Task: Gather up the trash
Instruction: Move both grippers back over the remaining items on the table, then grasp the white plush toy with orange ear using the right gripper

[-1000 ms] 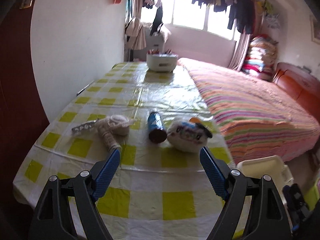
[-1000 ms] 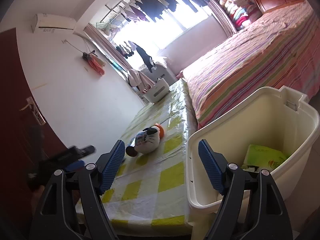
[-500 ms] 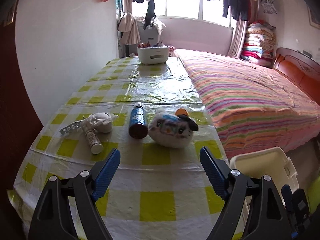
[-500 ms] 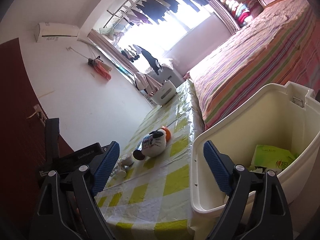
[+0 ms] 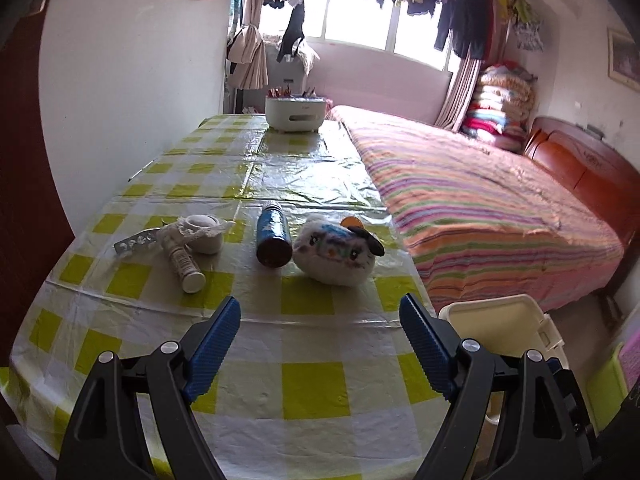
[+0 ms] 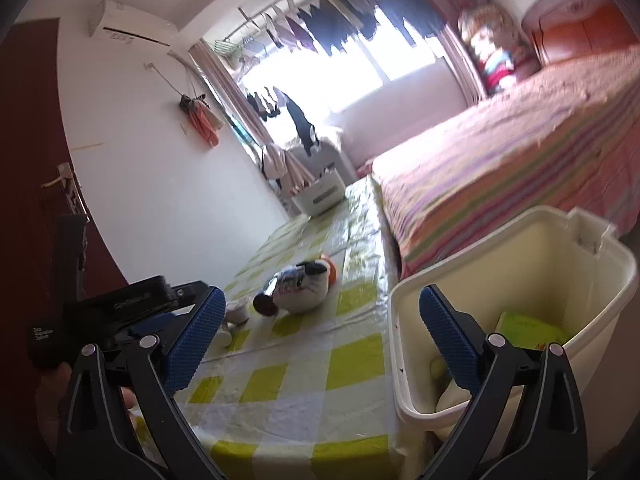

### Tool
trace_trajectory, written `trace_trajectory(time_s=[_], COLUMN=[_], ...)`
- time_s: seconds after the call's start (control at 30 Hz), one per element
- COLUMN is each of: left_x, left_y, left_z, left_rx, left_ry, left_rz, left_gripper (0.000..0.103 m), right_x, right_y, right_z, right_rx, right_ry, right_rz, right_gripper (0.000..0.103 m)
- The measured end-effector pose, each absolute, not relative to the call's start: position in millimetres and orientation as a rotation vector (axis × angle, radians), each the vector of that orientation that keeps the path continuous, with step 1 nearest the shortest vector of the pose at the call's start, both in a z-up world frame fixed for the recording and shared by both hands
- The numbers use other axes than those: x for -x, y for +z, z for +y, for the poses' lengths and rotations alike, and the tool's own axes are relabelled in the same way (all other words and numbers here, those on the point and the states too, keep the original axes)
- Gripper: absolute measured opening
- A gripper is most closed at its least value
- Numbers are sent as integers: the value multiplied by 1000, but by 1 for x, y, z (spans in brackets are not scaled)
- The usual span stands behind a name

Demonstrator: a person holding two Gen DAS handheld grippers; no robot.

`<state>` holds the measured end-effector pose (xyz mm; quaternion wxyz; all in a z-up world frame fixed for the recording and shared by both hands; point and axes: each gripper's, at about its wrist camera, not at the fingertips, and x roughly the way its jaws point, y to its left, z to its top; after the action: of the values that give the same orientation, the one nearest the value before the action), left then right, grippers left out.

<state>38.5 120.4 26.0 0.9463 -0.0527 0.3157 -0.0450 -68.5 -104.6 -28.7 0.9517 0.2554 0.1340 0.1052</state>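
checked table (image 5: 312, 380); cream bin (image 6: 520, 280) holding green packet (image 6: 528, 330); left tongs (image 5: 320, 320) spread; right tongs (image 6: 322, 320) opening, empty

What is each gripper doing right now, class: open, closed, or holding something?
Left gripper: open, holding nothing, above the tablecloth.
Right gripper: jaws opening, nothing between them, beside the bin.
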Motion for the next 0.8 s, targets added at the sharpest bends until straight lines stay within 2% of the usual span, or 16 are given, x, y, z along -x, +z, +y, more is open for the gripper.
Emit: trace_trajectory(time_s=[0.47, 0.67, 0.8], left_x=[-51, -67, -96], left_y=[33, 44, 45], left_z=[198, 217, 229], left_rx=[127, 63, 32], left_ry=[-73, -50, -40], left_rz=[602, 527, 523], left_gripper=[80, 80, 80], right_x=[75, 16, -41], right_y=[12, 52, 58], right_z=[-25, -5, -8], right_rx=[-276, -264, -273], right_ry=[194, 319, 346], right_rz=[270, 317, 338], right_gripper=[96, 96, 96])
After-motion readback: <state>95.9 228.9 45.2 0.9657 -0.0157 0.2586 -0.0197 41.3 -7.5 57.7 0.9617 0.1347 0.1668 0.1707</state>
